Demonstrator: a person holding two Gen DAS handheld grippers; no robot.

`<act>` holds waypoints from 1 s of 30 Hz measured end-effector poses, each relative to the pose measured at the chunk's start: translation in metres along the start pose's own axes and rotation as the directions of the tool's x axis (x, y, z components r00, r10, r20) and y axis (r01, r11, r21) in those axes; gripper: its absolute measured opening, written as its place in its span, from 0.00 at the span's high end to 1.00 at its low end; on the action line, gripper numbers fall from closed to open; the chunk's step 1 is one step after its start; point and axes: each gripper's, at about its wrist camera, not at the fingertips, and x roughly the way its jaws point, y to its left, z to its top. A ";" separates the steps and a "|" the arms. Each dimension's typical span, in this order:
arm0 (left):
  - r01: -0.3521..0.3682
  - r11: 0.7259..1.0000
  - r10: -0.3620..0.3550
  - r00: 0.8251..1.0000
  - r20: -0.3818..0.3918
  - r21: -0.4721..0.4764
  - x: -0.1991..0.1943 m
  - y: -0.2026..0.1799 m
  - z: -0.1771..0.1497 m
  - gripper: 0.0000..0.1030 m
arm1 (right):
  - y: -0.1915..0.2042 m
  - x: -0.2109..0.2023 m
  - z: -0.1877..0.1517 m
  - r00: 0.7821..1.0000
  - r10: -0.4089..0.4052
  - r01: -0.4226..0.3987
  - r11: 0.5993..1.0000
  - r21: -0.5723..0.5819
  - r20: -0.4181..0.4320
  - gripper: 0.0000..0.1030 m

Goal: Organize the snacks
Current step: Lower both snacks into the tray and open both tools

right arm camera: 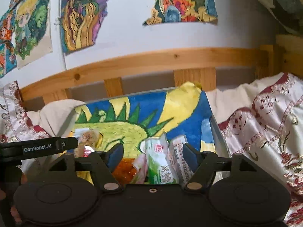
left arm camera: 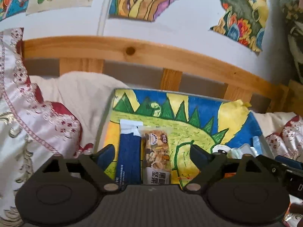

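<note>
A tray lined with a painted dinosaur picture (left arm camera: 198, 113) lies on the bed. In the left wrist view a dark blue snack packet (left arm camera: 129, 157) and a nut bar in clear wrap (left arm camera: 157, 151) lie side by side on it, between the fingers of my open left gripper (left arm camera: 151, 155). In the right wrist view my open right gripper (right arm camera: 153, 155) hovers over a pile at the tray's right side (right arm camera: 215, 130): a green-and-white packet (right arm camera: 161, 162), a white packet (right arm camera: 180, 160) and an orange packet (right arm camera: 123, 170). Neither gripper holds anything.
Patterned red-and-cream bedding (left arm camera: 37, 123) (right arm camera: 265, 123) surrounds the tray. A wooden bed rail (left arm camera: 132, 51) (right arm camera: 170, 58) runs behind it, under a wall with paintings. The left gripper's arm (right arm camera: 37, 147) reaches into the right wrist view at left.
</note>
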 end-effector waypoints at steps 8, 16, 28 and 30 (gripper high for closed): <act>0.012 1.000 -0.011 0.999 0.050 -0.014 -0.047 0.019 -0.001 0.02 | 0.008 -0.042 0.007 0.996 0.004 -0.004 1.000 -0.006 0.092 0.12; 0.036 0.999 -0.035 0.998 0.048 -0.013 -0.093 0.035 -0.014 0.01 | 0.015 -0.085 0.003 0.989 0.007 -0.002 0.999 -0.037 0.148 0.02; 0.001 1.000 -0.004 0.997 0.077 0.028 -0.151 0.057 -0.043 0.01 | 0.030 -0.129 -0.022 0.989 0.023 -0.010 0.996 -0.088 0.148 0.01; -0.004 0.999 0.001 0.997 0.073 0.038 -0.158 0.059 -0.049 0.01 | 0.036 -0.134 -0.028 0.991 0.018 -0.005 0.995 -0.096 0.134 0.01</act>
